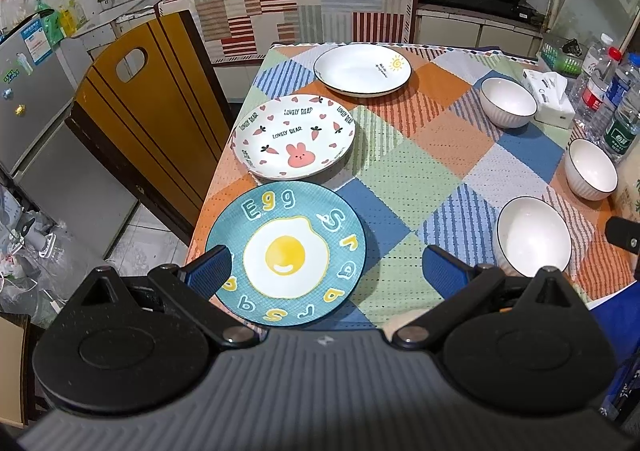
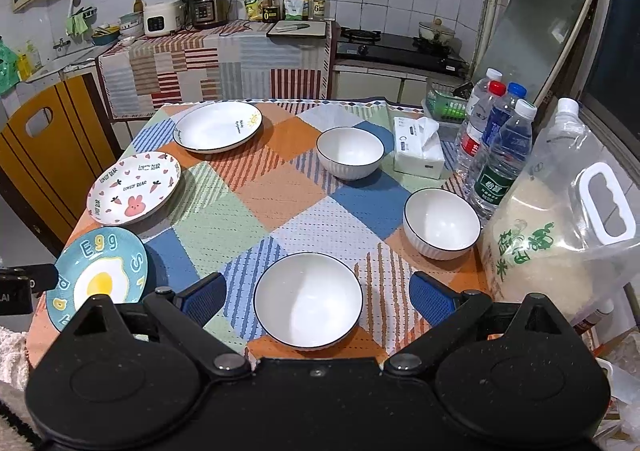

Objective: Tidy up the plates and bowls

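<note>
Plainly, neither claw had taken hold of anything. The left claw (image 1: 324,271) stood wide open, empty, above the near edge of the egg plate (image 1: 285,251), one finger over its left rim and the other off to its right. The right claw (image 2: 318,299) was just as wide and empty, its fingers on either side of the near bowl (image 2: 308,301) without touching it.

Beyond the egg plate lay the rabbit plate (image 1: 294,137), almost touching it, then the sun plate (image 1: 362,69) further back, all along the left side of the desk (image 2: 280,187). The middle bowl (image 2: 442,223) and far bowl (image 2: 350,153) sat apart down the right side.

The work looked to be at its very start, nothing stacked yet. A next move would probably call for lowering a claw to pinch a rim; both rims were thin and glazed, so likely slippery.
</note>
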